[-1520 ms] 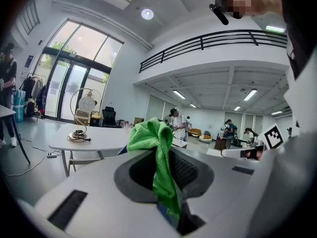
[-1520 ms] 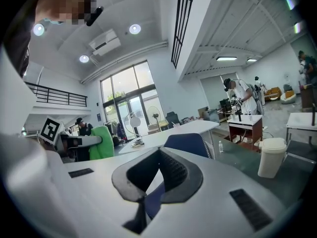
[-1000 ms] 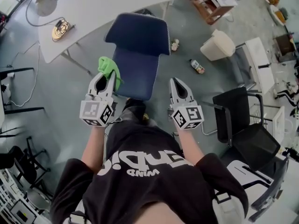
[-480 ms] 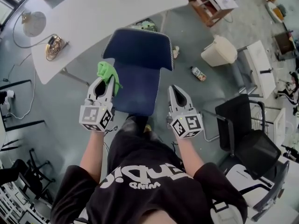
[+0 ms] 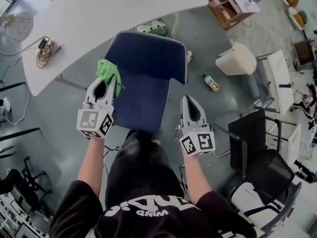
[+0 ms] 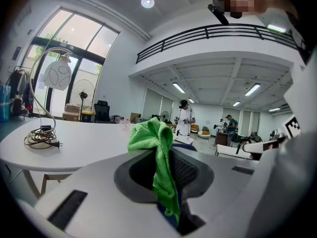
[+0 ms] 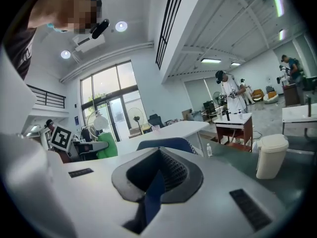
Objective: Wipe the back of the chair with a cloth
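— Room beside the chair (image 5: 143,78)?
— Bare floor (image 5: 59,118) left of the left gripper (image 5: 108,82) and its cloth (image 5: 106,69); rightward, floor up to a bottle (image 5: 211,83) and bin (image 5: 237,59).
— Further on?
— White table (image 5: 99,19) just beyond the chair's top; black chair (image 5: 247,130) near the right gripper (image 5: 186,100).

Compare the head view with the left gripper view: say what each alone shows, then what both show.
Head view only: a bottle and a bin on the floor. Left gripper view only: windows, a ceiling light, people standing far off. Both: the green cloth clamped in the left gripper, the white table, the coiled cable.
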`<state>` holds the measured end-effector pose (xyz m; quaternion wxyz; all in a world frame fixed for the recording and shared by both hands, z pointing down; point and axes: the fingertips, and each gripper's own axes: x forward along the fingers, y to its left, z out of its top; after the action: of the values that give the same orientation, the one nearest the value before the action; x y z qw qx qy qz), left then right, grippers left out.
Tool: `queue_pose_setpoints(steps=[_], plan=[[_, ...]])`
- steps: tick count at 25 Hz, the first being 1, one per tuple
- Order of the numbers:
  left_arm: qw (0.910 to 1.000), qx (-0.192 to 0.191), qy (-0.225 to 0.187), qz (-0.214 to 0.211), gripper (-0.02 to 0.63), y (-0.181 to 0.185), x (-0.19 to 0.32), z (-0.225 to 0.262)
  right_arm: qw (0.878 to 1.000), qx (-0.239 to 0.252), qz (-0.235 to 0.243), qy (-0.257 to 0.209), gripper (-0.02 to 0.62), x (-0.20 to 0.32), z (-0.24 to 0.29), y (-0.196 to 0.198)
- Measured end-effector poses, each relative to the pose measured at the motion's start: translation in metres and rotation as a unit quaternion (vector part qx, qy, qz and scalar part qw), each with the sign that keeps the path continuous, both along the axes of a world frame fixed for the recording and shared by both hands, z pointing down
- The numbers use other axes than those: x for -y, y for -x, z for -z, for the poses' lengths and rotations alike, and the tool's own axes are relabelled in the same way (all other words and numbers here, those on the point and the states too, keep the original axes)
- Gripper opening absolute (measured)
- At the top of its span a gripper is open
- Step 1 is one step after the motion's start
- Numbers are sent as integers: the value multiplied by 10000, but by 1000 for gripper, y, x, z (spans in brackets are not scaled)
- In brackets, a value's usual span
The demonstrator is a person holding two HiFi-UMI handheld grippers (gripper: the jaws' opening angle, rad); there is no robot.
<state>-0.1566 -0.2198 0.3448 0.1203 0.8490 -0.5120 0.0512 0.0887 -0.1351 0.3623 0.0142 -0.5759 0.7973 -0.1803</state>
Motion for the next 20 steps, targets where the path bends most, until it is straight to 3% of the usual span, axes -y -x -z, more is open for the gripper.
queue_pose_setpoints(steps=[8, 20], plan=[[9999, 62, -54, 69, 60, 2, 42, -51, 9999, 11, -100, -132, -5, 24, -39, 6], [9995, -19, -183, 256, 60, 8, 105, -88, 9998, 92, -13, 183, -5, 19, -111, 19]])
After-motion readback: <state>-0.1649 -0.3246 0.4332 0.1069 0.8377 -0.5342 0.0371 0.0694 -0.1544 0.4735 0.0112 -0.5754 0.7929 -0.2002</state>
